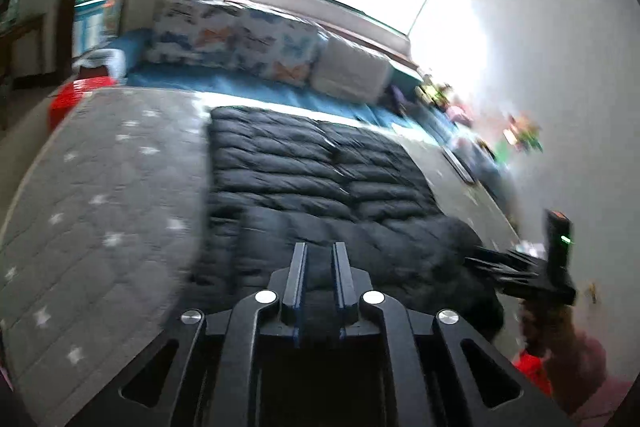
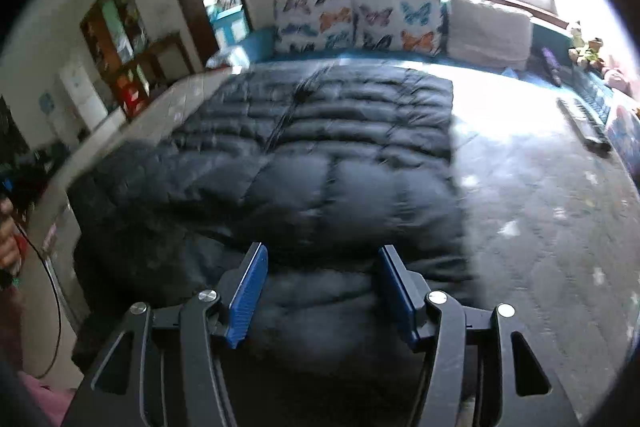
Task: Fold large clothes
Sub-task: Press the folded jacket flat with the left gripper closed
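My left hand-held gripper (image 1: 320,247) has its fingers drawn nearly together on a fold of the black quilted jacket (image 1: 304,163) at the jacket's near end. The jacket lies flat along the middle of the bed (image 1: 104,195), on its grey star-print cover, reaching toward the butterfly cushions (image 2: 360,19) at the far edge. My right hand-held gripper (image 2: 322,253) is wide open over the jacket's near end, gripping nothing.

Left tool (image 1: 320,251) fingers nearly closed; right tool (image 2: 322,259) spread wide.
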The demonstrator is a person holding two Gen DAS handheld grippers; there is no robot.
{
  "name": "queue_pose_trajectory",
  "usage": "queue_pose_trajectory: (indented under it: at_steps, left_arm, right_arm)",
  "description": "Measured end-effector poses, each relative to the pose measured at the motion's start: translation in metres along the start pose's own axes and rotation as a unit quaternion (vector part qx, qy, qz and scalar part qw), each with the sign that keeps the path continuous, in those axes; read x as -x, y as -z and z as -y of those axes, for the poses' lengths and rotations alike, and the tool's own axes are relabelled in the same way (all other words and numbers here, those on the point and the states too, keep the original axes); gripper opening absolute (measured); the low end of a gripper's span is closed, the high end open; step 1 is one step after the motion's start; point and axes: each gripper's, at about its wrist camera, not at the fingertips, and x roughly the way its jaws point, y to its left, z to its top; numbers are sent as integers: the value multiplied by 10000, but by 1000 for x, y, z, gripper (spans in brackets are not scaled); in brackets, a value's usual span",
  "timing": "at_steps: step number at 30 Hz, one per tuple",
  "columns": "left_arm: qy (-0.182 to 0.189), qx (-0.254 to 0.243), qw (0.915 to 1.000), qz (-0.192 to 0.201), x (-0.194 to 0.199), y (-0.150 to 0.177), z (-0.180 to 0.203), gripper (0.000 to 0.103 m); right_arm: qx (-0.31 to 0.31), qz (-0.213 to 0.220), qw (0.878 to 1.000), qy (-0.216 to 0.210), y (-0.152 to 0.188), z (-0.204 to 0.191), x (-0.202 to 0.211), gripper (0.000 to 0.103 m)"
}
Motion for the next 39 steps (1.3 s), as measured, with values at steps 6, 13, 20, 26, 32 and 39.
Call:
queue_pose_trajectory:
  at_steps: [6,13,20,26,32,39]
  left_arm:
    - [243,-683,9957,-571,-57,-6,48,16]
    - [-111,-1201,9894,-812,-110,3,49,16]
    - [169,-590,9945,-844,-130,30,0,17]
    - [249,-425,9958,-771,-135,36,-10,17]
    - [234,-418,9962,-722,-136,38,-9,17]
    - [-17,-646,9955,-691,-106,14,8,17]
  right_arm:
    - [709,-20,9974,-113,-5,-53,-6,63]
    - [1052,-394,9922,-544,-1,-102,-43,67]
    - [1083,-407,9911,-654,-3,-102,-32,67]
    - [696,-72,9975,34,-18,-48,-3,67]
    - [-105,-355,9993,56,1,7,-23,67]
    - [207,-279,9993,162,-3,-6,-7,67]
